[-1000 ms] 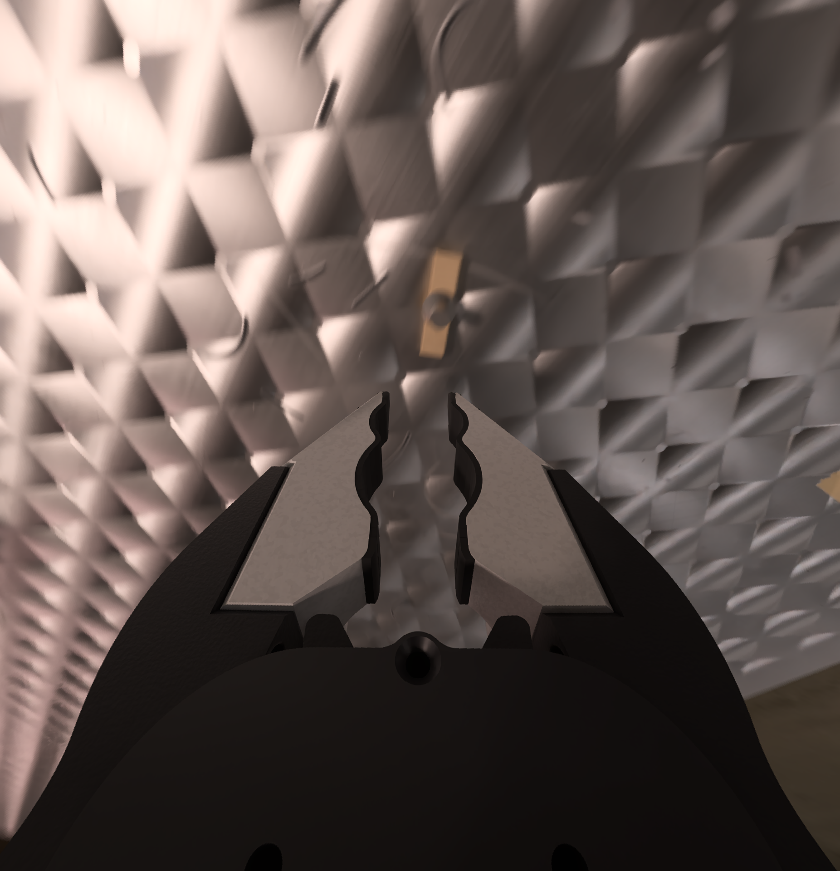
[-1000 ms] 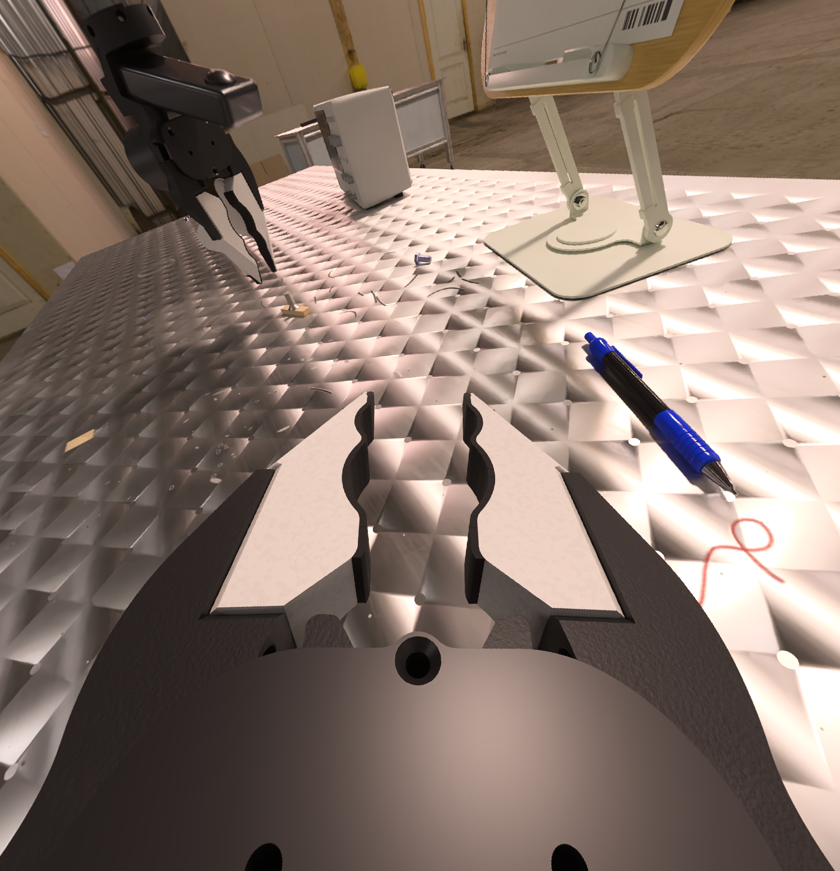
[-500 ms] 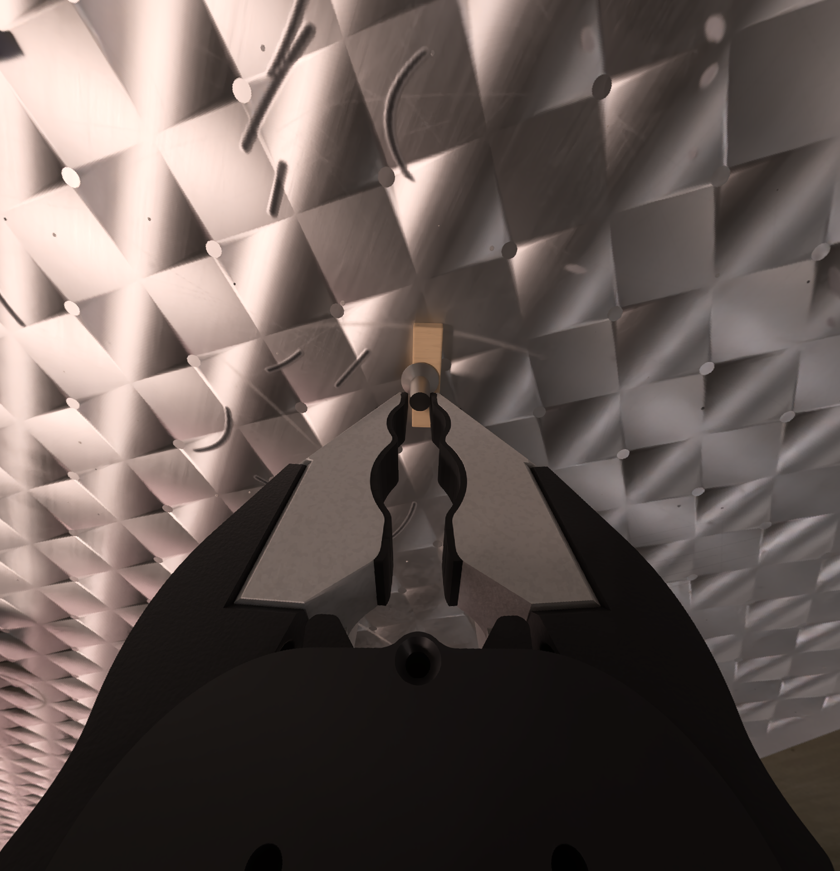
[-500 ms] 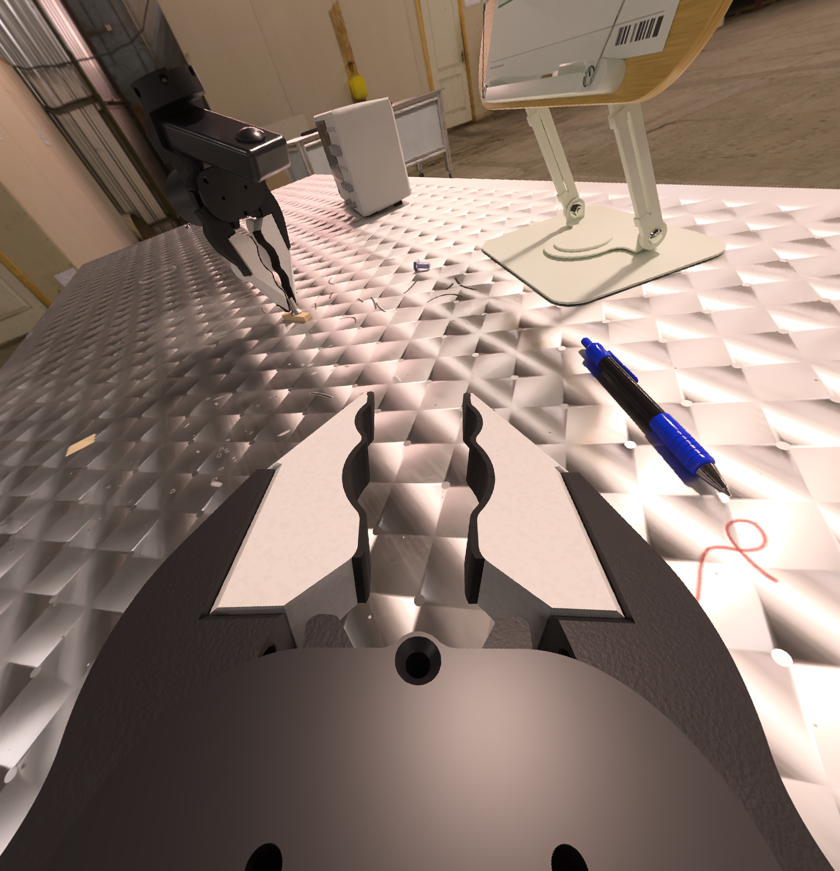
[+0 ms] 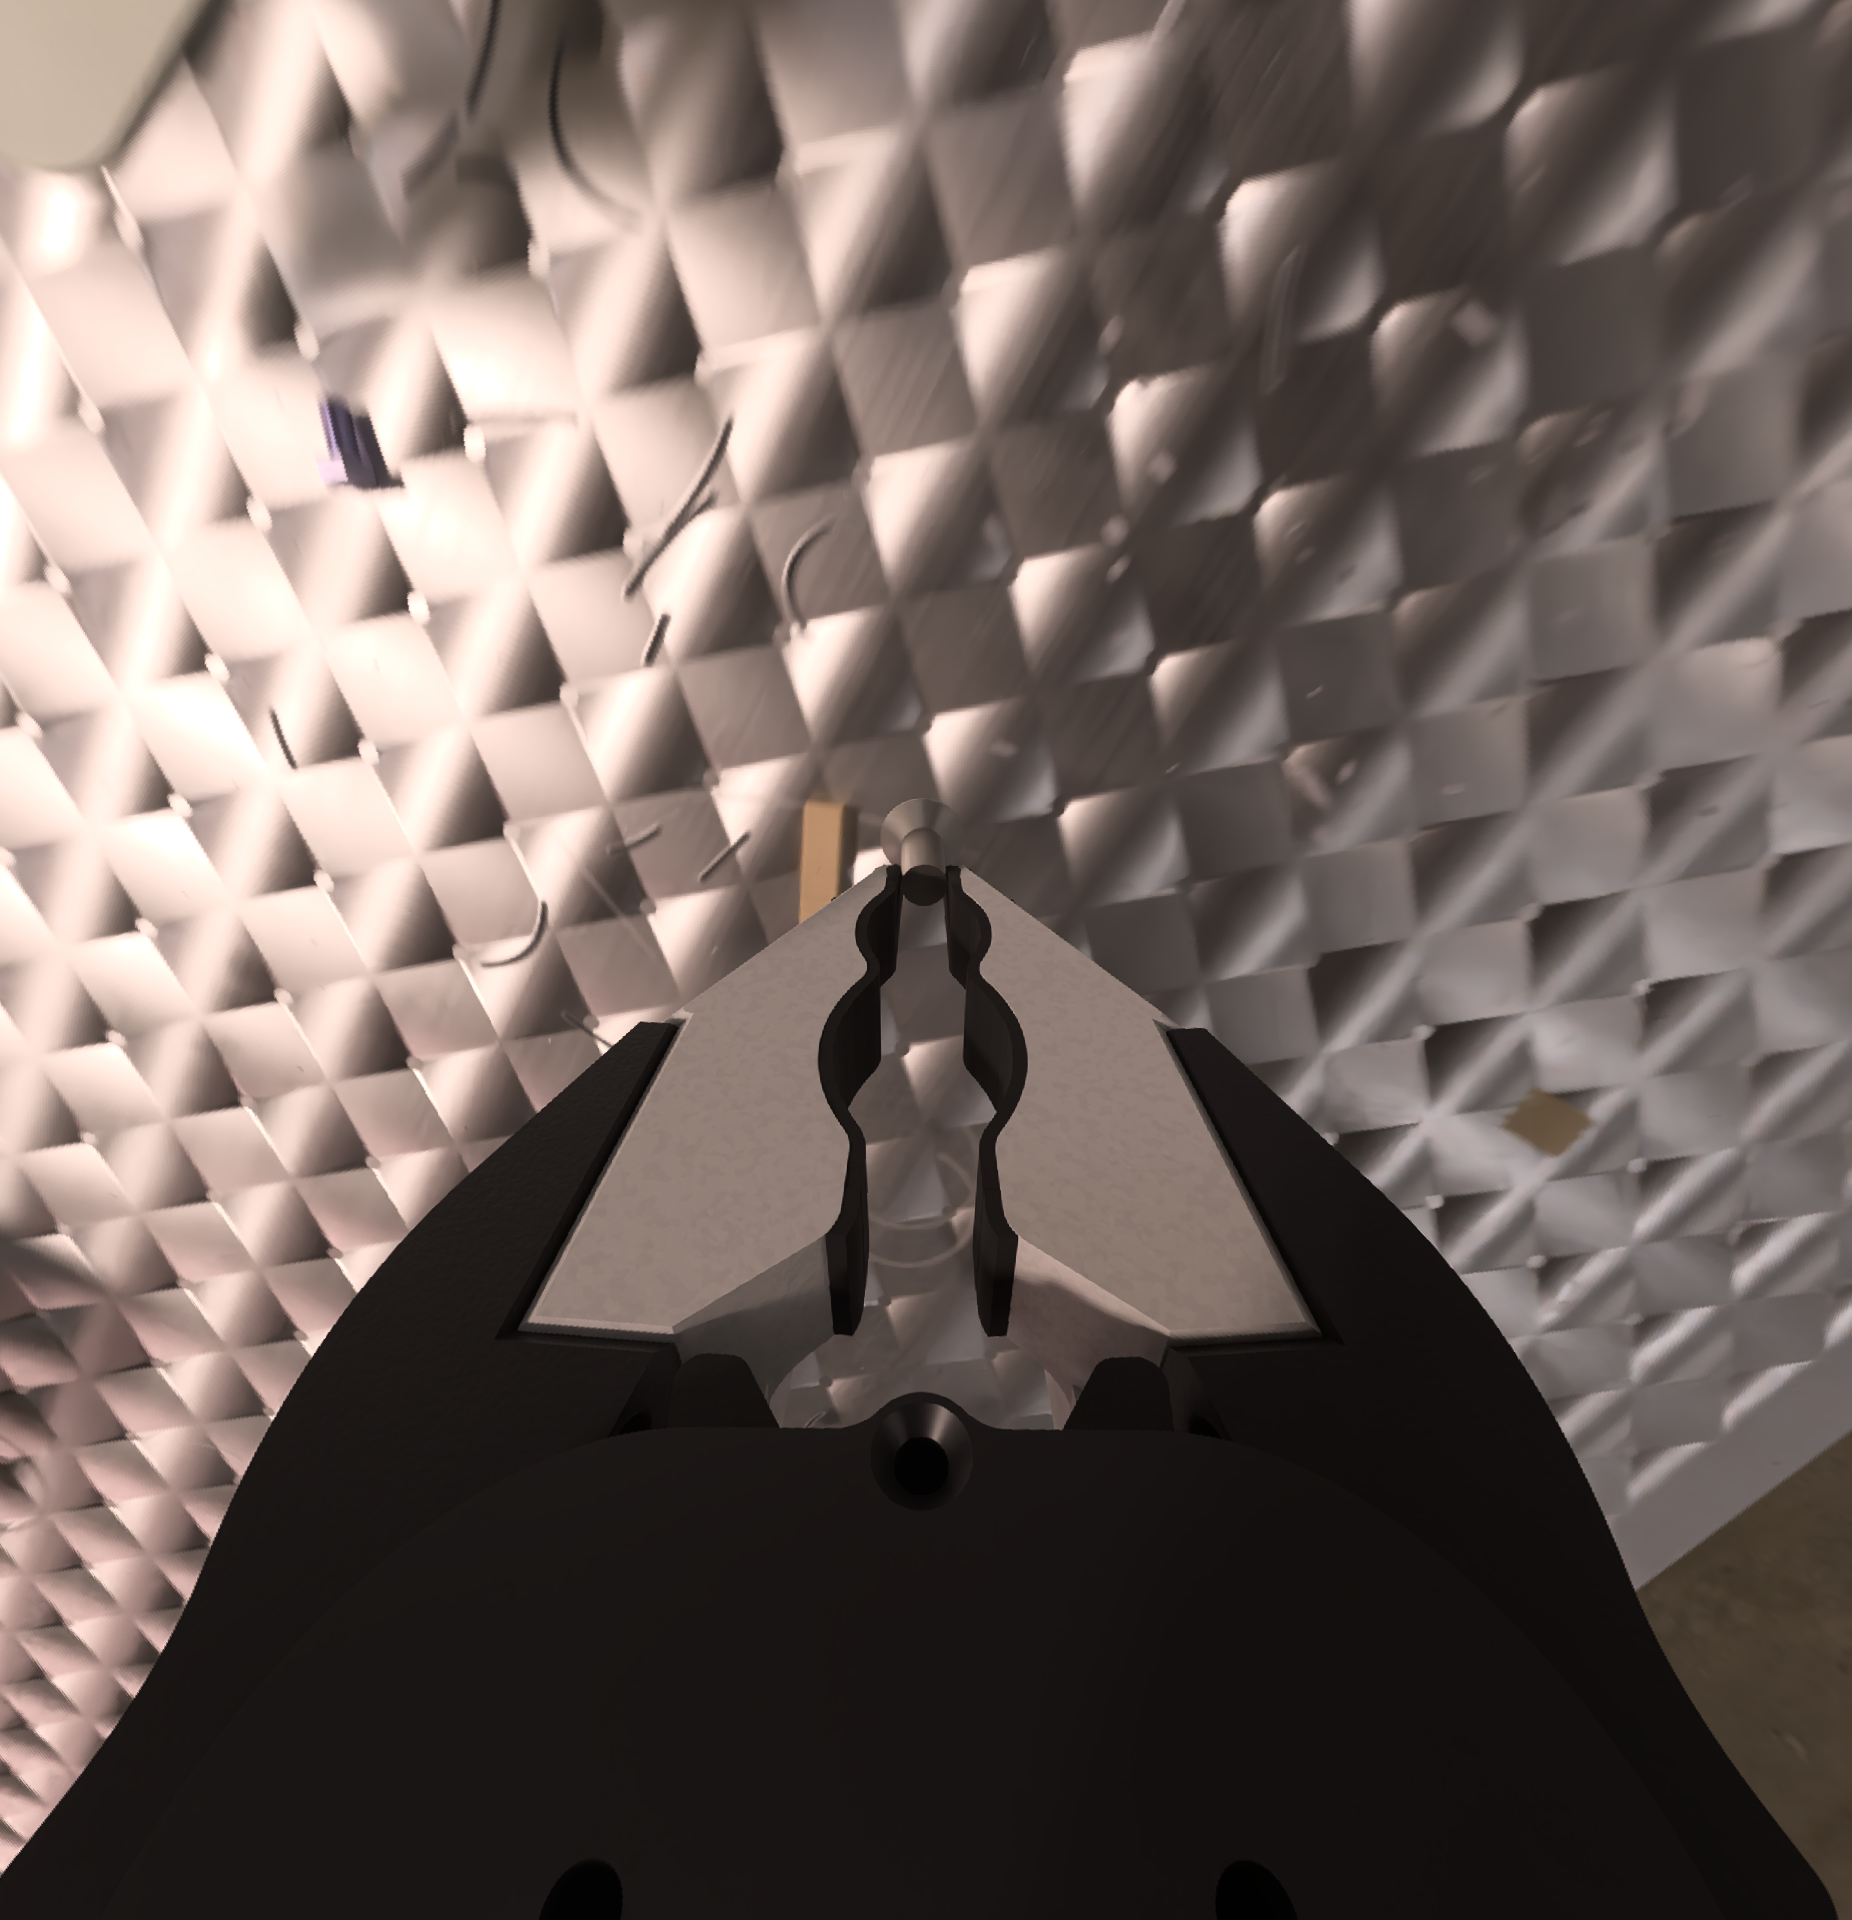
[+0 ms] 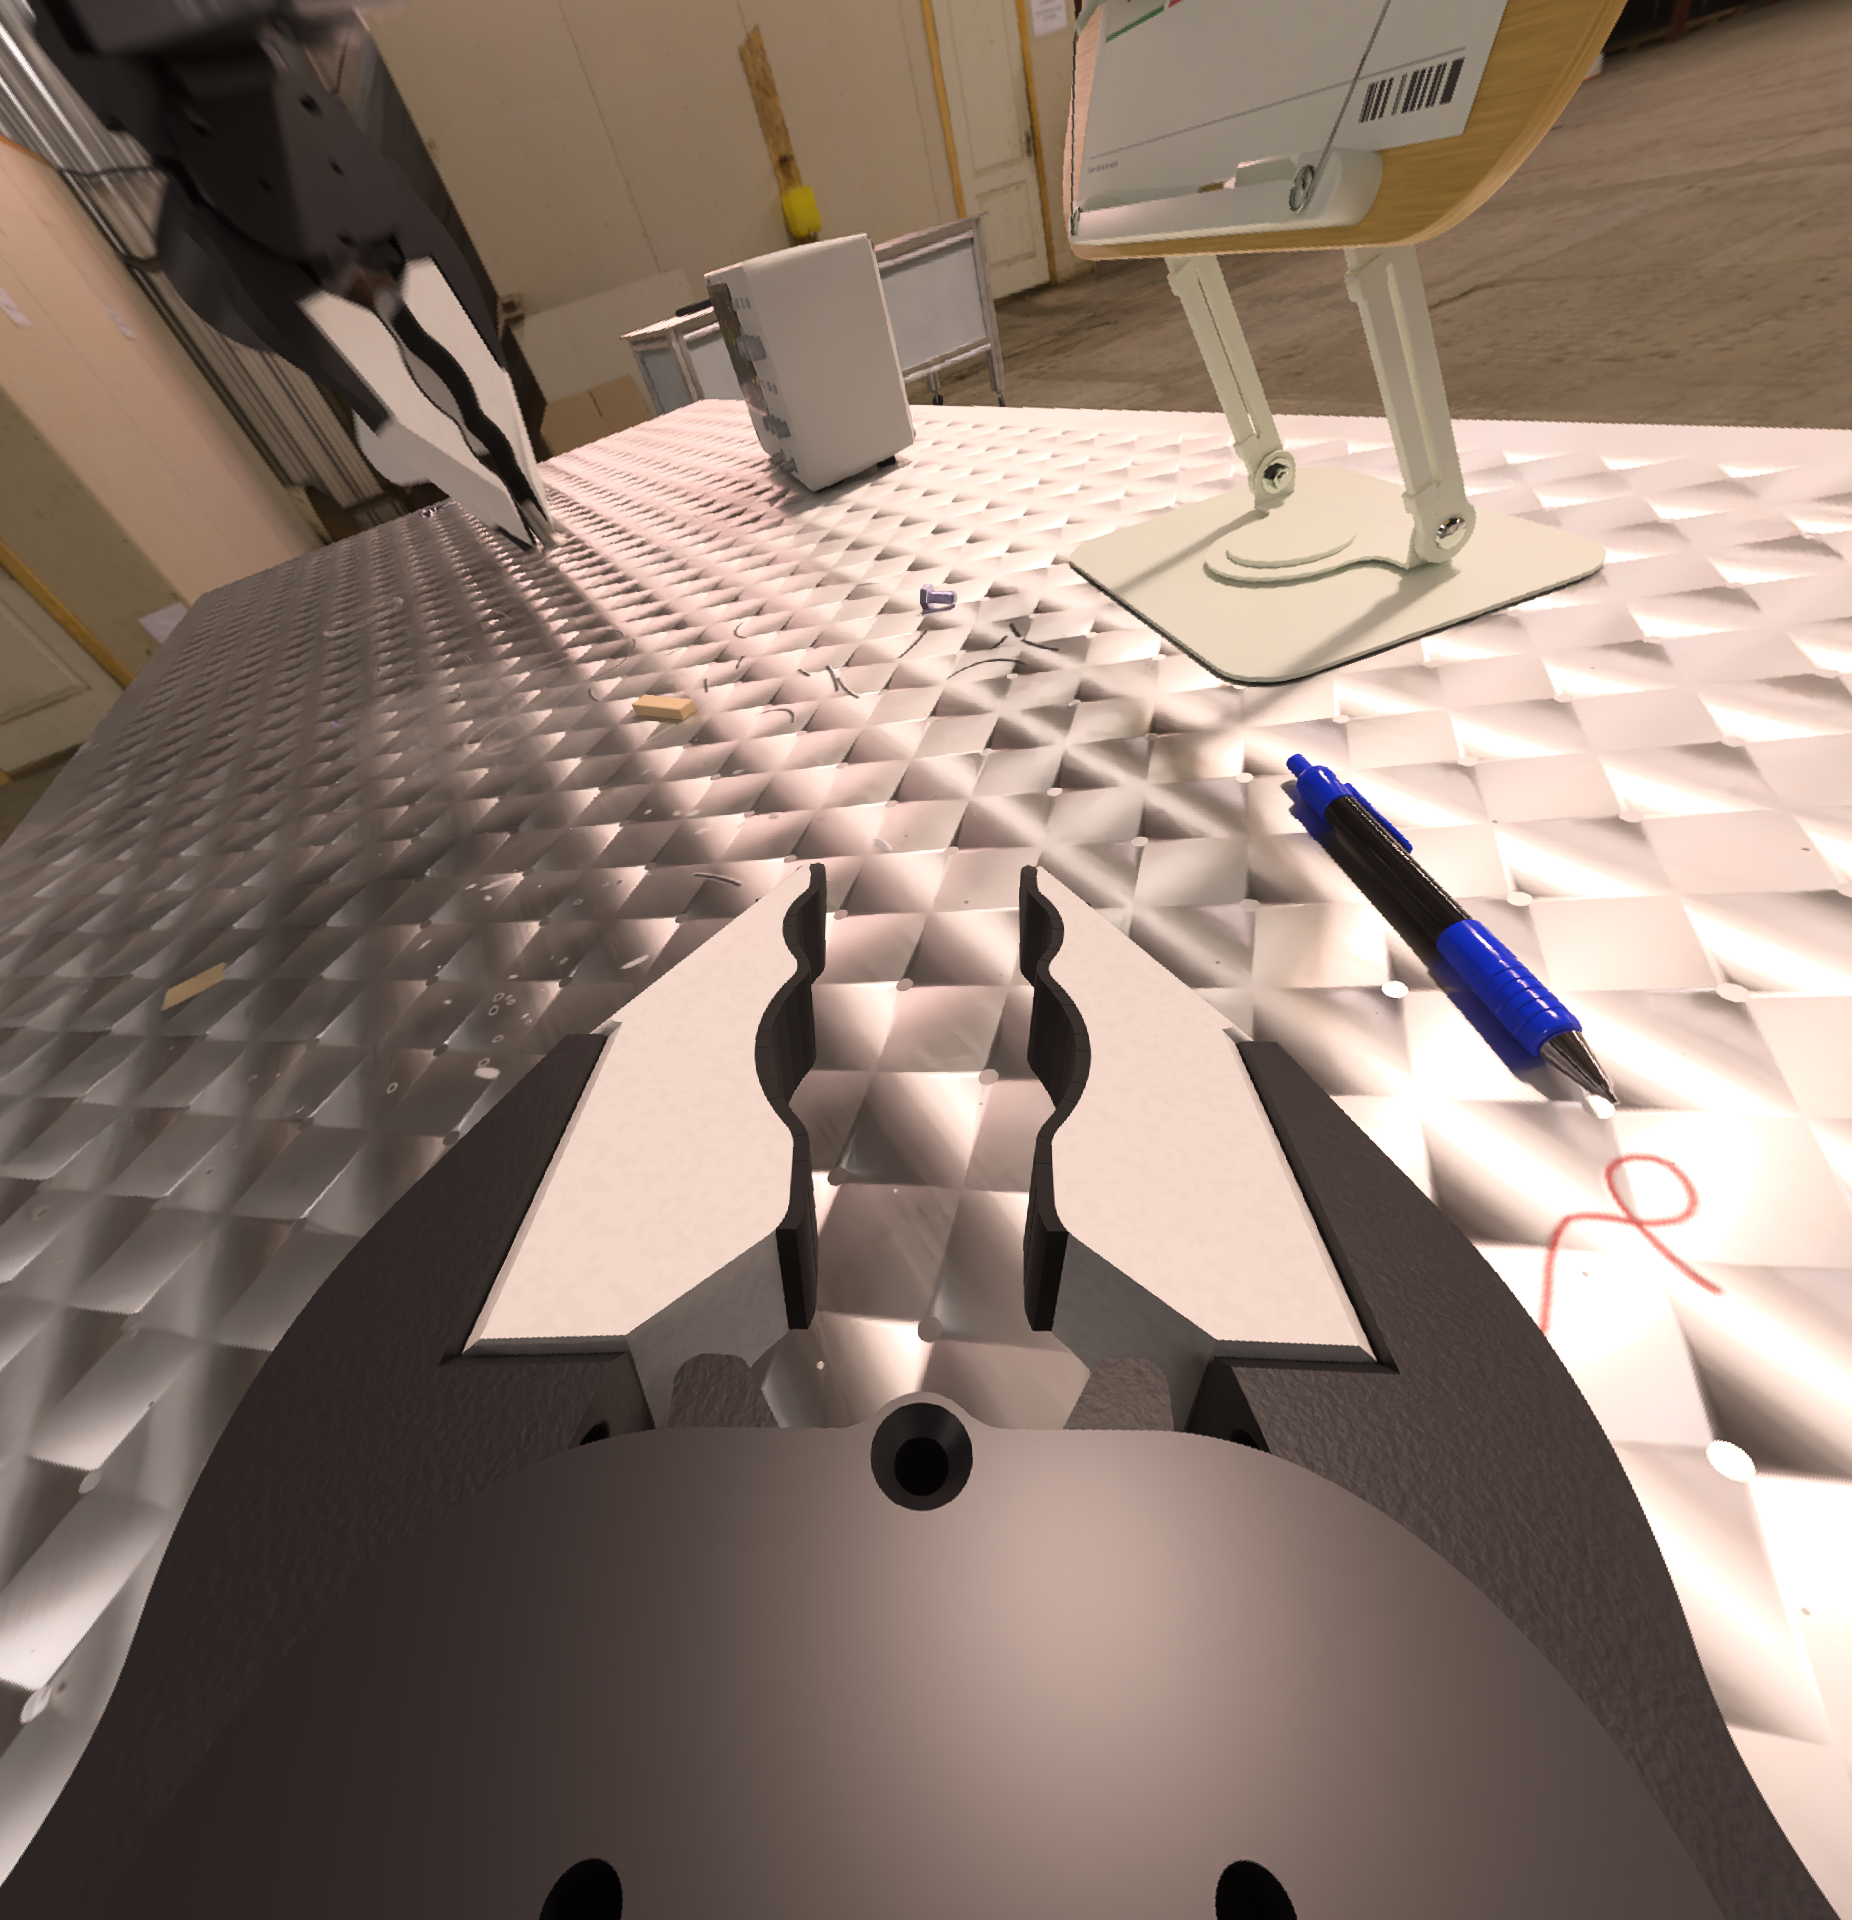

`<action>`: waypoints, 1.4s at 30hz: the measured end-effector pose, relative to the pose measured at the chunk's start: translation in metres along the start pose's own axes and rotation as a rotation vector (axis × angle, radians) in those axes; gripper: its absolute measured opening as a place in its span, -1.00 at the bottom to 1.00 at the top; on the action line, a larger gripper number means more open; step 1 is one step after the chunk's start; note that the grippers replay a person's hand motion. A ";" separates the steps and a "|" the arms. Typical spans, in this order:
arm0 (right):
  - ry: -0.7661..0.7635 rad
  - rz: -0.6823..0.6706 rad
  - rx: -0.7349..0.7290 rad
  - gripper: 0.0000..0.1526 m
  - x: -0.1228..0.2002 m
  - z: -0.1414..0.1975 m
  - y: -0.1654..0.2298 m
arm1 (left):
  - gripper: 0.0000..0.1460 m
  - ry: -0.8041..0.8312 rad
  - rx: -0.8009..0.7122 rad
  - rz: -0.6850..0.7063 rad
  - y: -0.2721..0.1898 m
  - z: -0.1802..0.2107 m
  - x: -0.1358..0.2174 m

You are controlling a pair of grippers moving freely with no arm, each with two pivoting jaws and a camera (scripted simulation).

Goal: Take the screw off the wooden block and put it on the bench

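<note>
My left gripper (image 5: 922, 878) is shut on the screw (image 5: 917, 834); the grey screw sticks out past its fingertips, head outward, above the metal bench (image 5: 1317, 520). The small wooden block (image 5: 824, 850) lies on the bench just left of the fingertips, partly hidden, with no screw in it. In the right wrist view the left gripper (image 6: 527, 525) hangs well above the bench at the upper left, blurred, and the block (image 6: 664, 708) lies bare below and right of it. My right gripper (image 6: 922, 883) is open and empty, low over the bench.
A blue and black pen (image 6: 1441, 920) and a red thread (image 6: 1628, 1226) lie right of my right gripper. A cream stand (image 6: 1337, 561) and a white box (image 6: 813, 358) stand at the back. A small purple part (image 6: 937, 596), a tan scrap (image 6: 193, 985) and thin shavings lie about.
My left gripper closed on the screw and rose up and away with it, leaving the block bare on the bench. My right gripper has hardly moved.
</note>
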State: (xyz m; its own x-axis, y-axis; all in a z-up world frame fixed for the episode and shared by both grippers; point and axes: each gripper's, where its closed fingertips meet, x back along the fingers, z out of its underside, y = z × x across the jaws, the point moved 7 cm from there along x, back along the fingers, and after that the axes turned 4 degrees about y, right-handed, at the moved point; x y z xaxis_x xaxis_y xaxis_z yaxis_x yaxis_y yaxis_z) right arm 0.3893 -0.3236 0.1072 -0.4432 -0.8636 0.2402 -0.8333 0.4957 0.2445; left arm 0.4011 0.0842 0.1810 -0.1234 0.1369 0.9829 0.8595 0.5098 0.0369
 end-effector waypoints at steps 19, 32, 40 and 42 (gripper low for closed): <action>-0.028 0.011 -0.029 -0.52 0.005 -0.001 -0.004 | -0.89 0.079 -0.220 0.189 -0.146 -0.170 -0.077; -0.040 0.004 -0.032 -0.51 0.006 -0.002 -0.004 | -0.79 0.212 -0.226 0.237 -0.155 -0.169 -0.124; -0.034 0.004 -0.028 -0.51 0.005 -0.002 -0.004 | -0.53 0.033 -0.169 0.151 -0.145 -0.161 -0.063; -0.032 0.002 -0.029 -0.51 0.005 -0.001 -0.004 | -0.55 -0.053 -0.142 0.127 -0.134 -0.147 -0.027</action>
State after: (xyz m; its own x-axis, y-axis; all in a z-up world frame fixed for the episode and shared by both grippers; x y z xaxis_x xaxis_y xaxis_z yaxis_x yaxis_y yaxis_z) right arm 0.3908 -0.3296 0.1088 -0.4555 -0.8650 0.2105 -0.8227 0.4993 0.2717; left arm 0.3618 -0.1126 0.1760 -0.0320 0.2385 0.9706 0.9307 0.3613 -0.0581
